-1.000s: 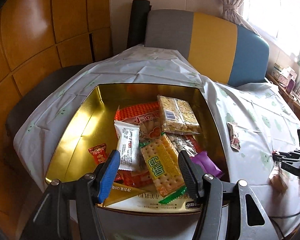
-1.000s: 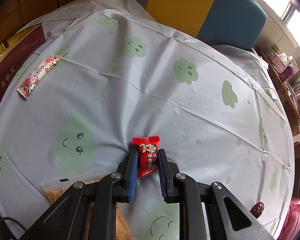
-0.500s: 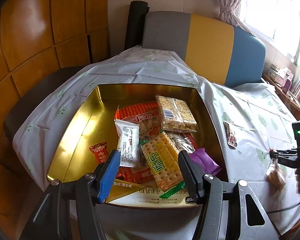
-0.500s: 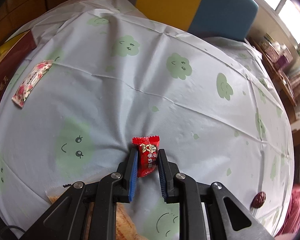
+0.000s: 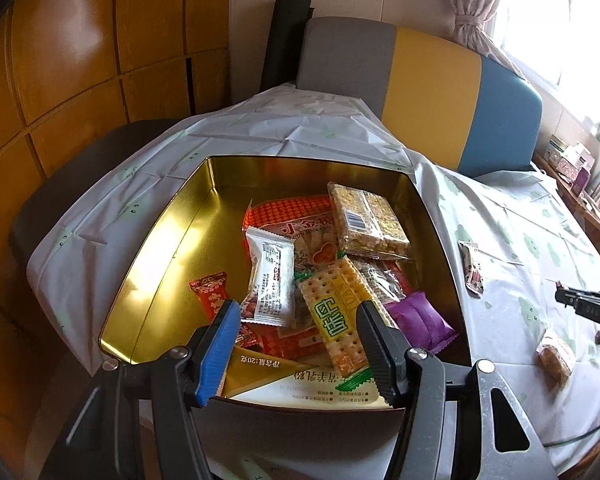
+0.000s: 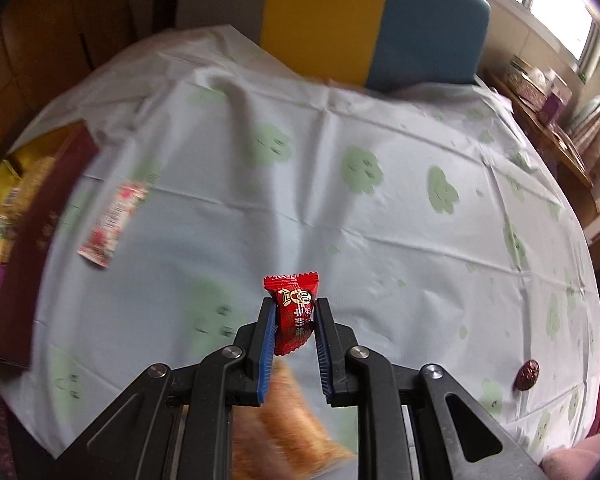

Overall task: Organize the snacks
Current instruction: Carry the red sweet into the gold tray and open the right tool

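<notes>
A gold tin box [image 5: 168,236] on the table holds several snack packets, among them a cracker pack [image 5: 334,318] and a purple packet [image 5: 422,318]. My left gripper [image 5: 294,322] is open and empty, hovering over the box's near edge. My right gripper [image 6: 294,312] is shut on a red candy [image 6: 294,312] and holds it above the tablecloth. The box's dark red side [image 6: 32,248] shows at the left of the right wrist view. The right gripper's tip [image 5: 580,304] shows at the right edge of the left wrist view.
A pink flowered packet [image 6: 112,220] lies on the cloth near the box, also in the left wrist view [image 5: 472,268]. An orange snack bag [image 6: 288,424] lies under the right gripper. A dark red date [image 6: 527,374] sits far right. A striped sofa [image 5: 420,92] stands behind.
My right gripper has lifted and swung left toward the box with the red candy; the view is blurred. The left gripper has pulled back slightly and stays open.
</notes>
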Demonstrator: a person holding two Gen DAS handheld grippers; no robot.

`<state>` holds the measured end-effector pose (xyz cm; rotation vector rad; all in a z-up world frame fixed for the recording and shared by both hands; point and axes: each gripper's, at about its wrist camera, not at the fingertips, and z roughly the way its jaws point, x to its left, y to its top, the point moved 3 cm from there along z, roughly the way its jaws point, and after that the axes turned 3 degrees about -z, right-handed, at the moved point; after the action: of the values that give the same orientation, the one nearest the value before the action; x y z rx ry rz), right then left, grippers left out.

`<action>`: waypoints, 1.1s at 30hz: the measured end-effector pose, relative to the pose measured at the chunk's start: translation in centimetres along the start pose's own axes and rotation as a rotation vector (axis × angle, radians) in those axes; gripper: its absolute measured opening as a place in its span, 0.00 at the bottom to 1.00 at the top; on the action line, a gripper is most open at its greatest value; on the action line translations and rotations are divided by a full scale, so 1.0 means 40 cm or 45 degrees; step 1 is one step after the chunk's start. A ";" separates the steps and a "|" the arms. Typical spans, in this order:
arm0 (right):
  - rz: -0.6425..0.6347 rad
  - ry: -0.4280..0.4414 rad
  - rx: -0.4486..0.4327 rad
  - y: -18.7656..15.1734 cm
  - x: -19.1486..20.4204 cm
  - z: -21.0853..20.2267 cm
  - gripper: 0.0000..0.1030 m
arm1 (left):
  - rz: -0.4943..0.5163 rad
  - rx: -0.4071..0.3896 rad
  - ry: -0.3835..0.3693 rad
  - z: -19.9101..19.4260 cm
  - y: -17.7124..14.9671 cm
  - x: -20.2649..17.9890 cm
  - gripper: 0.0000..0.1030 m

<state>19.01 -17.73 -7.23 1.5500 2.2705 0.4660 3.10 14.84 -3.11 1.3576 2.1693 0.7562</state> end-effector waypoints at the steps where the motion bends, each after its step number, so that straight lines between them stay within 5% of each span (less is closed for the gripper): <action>1: -0.011 0.009 -0.015 0.005 0.014 -0.010 0.18 | 0.000 0.001 0.001 0.000 -0.001 0.000 0.59; 19: -0.265 0.435 -0.202 0.108 0.392 -0.163 0.18 | -0.085 0.006 0.017 0.008 0.008 0.049 0.59; 27: -0.339 0.530 -0.207 0.150 0.552 -0.154 0.19 | -0.198 -0.006 0.070 0.017 0.024 0.123 0.59; 33: -0.409 0.500 -0.099 0.139 0.643 -0.060 0.19 | -0.234 0.006 0.082 0.028 0.024 0.145 0.59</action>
<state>13.74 8.06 -5.18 1.0979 2.6920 0.8119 2.12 20.68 -3.86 1.1309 2.3085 0.7329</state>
